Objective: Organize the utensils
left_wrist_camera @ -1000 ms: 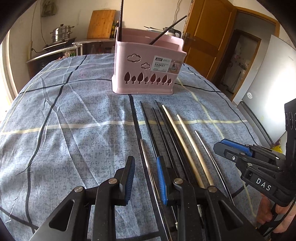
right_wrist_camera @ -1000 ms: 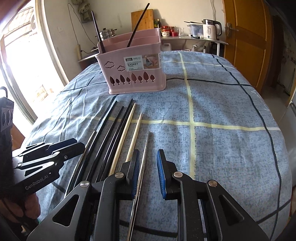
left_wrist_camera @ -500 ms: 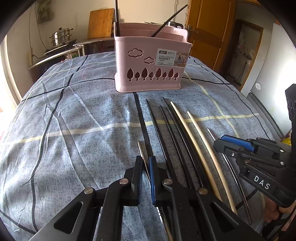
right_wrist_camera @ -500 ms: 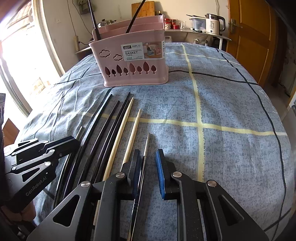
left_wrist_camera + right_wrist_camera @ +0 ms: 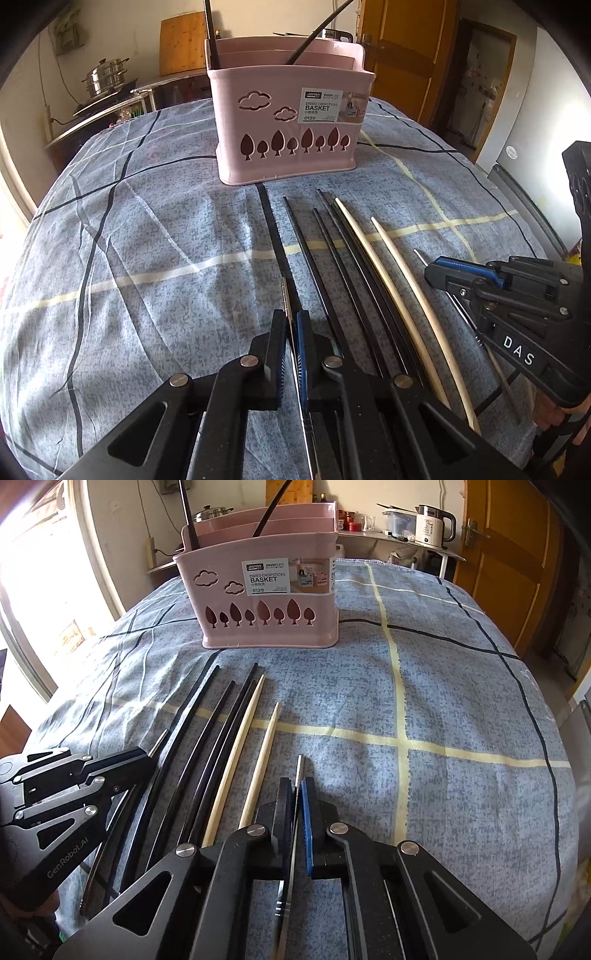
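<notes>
A pink chopstick basket stands at the far middle of the table with two black chopsticks upright in it. In front of it lie several black chopsticks and two wooden chopsticks. My left gripper is shut on a silver metal chopstick at the left of the row. At the right of the row, my right gripper has its jaws closing, with the pads pressed on another metal chopstick. Each gripper also shows in the other's view, the right gripper and the left gripper.
A blue patterned cloth covers the table. Behind it stand a steamer pot, a cutting board and a kettle on a counter. A wooden door is at the right.
Both grippers closed: the left onto the leftmost metal chopstick, the right onto the rightmost one. Both views have drawn slightly nearer the basket.
</notes>
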